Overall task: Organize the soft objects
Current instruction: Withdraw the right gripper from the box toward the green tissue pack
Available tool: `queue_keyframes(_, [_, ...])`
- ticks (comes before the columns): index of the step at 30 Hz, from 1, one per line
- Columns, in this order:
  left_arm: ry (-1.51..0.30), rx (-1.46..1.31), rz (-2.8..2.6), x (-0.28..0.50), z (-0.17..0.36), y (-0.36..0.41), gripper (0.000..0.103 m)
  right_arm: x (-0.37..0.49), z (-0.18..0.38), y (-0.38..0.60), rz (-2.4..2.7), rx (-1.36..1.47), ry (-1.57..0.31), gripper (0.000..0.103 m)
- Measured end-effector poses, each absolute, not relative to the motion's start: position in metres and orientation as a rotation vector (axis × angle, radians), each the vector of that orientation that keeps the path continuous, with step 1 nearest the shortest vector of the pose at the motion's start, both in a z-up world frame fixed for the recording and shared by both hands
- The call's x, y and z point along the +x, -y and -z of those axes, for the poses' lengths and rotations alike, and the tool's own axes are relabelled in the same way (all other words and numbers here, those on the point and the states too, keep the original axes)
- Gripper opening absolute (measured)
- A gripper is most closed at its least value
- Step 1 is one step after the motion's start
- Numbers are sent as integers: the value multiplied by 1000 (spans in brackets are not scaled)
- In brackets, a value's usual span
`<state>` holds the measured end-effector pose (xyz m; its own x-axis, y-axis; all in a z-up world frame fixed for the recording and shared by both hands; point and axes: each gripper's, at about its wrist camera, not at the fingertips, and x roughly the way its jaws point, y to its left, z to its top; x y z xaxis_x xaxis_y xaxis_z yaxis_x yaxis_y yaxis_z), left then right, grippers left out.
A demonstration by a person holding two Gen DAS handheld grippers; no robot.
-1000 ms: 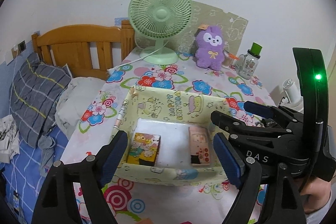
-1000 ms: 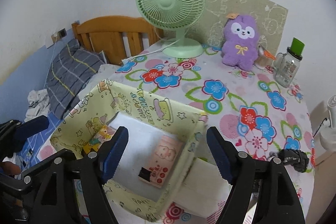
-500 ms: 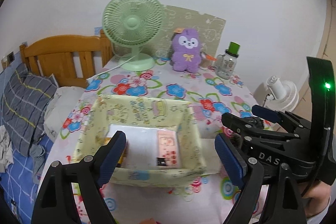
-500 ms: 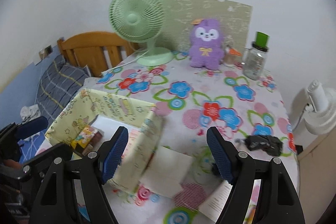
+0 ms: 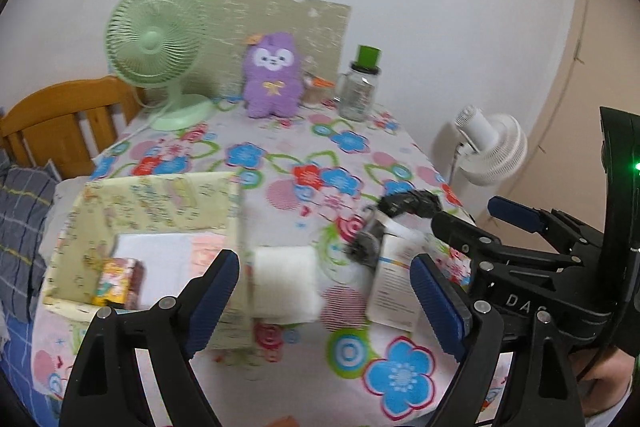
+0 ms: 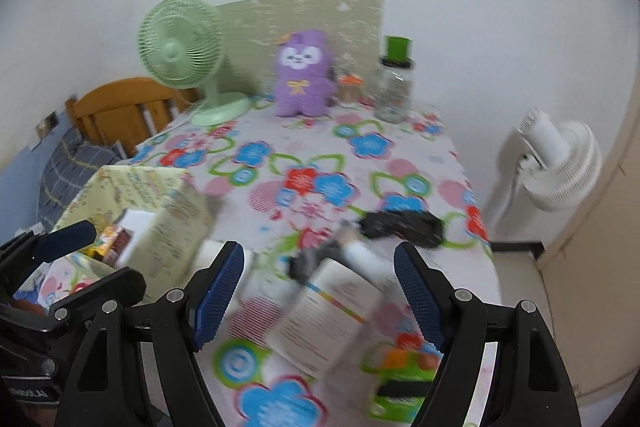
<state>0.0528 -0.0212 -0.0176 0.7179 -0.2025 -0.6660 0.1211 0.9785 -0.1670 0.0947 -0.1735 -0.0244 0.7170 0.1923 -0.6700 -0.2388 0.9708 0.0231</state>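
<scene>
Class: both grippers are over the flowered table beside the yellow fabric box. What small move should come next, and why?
Probably lower the right gripper onto the white packet framed between its open fingers. It holds nothing, and the packet still lies on the tablecloth outside the yellow box. The left gripper is also open and empty, above the white folded pack.

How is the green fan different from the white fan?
The green fan stands on the flowered tablecloth at the back left; the white fan stands off the table to its right. The green fan's grille faces the camera, while the white fan shows its back and motor housing. Both are small round caged fans.
</scene>
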Motion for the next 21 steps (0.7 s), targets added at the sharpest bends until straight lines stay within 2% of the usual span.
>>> queue_keyframes(8, [-811, -89, 249, 61, 36, 64, 89, 84, 48, 228, -154, 6, -788, 80])
queue_keyframes(21, [-926, -54, 325, 69, 75, 104, 89, 78, 85, 265, -74, 38, -865, 81])
